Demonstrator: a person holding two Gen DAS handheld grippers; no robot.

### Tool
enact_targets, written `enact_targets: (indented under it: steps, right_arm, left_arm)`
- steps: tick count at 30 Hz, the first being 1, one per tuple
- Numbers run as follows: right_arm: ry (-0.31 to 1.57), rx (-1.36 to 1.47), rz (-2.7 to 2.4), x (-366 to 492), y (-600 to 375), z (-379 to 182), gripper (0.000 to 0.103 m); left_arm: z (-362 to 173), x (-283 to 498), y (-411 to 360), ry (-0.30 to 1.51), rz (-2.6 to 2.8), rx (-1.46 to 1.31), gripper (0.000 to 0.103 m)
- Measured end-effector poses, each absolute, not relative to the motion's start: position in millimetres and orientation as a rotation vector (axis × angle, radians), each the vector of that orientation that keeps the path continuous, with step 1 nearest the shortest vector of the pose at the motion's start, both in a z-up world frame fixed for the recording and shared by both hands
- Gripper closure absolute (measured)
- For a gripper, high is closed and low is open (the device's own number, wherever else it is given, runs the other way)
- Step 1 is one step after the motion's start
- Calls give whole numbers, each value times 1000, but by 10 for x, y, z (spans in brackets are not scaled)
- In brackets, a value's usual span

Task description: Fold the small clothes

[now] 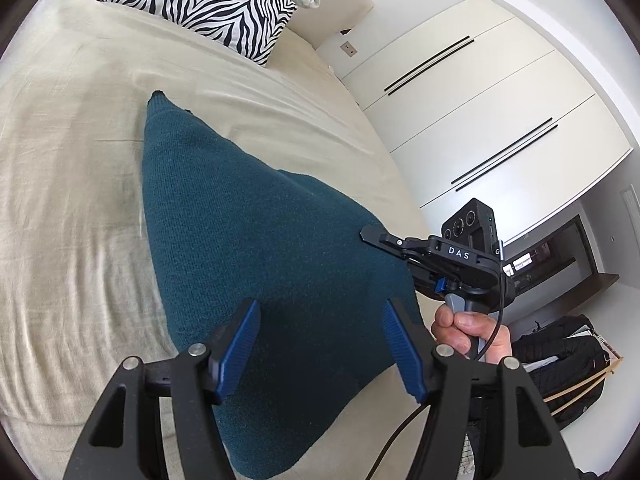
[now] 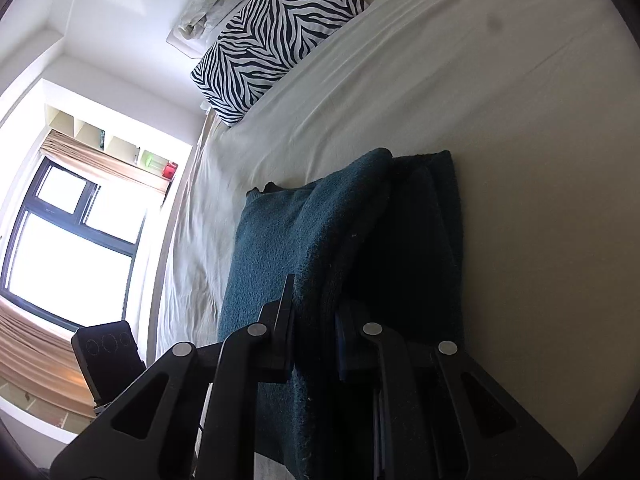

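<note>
A dark teal knit garment (image 1: 248, 240) lies on the beige bed sheet (image 1: 80, 160), narrowing toward the pillows. My left gripper (image 1: 320, 344) hovers over its near part, open, its blue pads (image 1: 240, 344) wide apart with nothing between them. At the garment's right edge my right gripper (image 1: 370, 236) has its tip on the cloth, and a hand (image 1: 468, 332) holds its handle. In the right wrist view that gripper (image 2: 314, 328) is shut on a raised fold of the teal garment (image 2: 280, 240), which drapes away from the jaws. The folded part beyond lies in shadow.
A zebra-print pillow (image 1: 208, 0) sits at the head of the bed, with crumpled pale bedding behind it. White wardrobe doors (image 1: 480, 120) stand along the bed's right side. A black bag (image 1: 568, 368) lies on the floor. A bright window (image 2: 68, 240) is opposite.
</note>
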State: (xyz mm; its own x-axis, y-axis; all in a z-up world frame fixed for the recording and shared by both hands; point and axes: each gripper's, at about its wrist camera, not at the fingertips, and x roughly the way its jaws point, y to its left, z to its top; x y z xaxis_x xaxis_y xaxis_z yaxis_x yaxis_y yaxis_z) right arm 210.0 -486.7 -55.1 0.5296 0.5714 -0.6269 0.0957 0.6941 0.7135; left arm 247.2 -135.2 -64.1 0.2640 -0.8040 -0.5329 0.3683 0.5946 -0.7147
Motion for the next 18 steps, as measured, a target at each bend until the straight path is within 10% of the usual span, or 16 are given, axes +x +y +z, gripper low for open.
enact_targets:
  steps: [18]
  right_arm:
    - [1014,914,264,1779,-5253,-1143,86]
  left_arm:
    - [-684,2810,-2048,1033,-787,-248,38]
